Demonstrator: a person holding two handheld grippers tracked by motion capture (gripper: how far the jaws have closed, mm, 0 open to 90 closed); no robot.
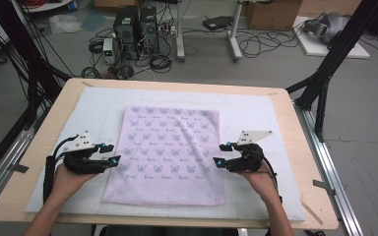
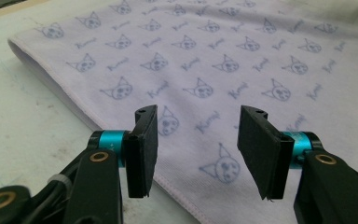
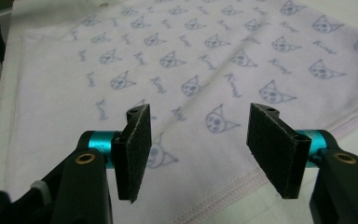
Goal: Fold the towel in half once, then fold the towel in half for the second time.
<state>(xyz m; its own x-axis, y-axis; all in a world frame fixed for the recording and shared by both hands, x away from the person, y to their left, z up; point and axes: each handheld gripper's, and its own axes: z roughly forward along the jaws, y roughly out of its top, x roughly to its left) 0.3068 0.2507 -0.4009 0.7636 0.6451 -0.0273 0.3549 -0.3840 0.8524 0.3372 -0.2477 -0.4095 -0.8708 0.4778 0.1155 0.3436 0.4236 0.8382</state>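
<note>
Lilac printed cloth lies flat at the table's centre. We hold the left gripper at its left edge and the right gripper at its right edge, wrists level, jaws apart, nothing clamped.

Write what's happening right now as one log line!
left claw: open, empty, at cloth's left edge | right claw: open, empty, at cloth's right edge | pink cat-print cloth: flat on white pad
</note>
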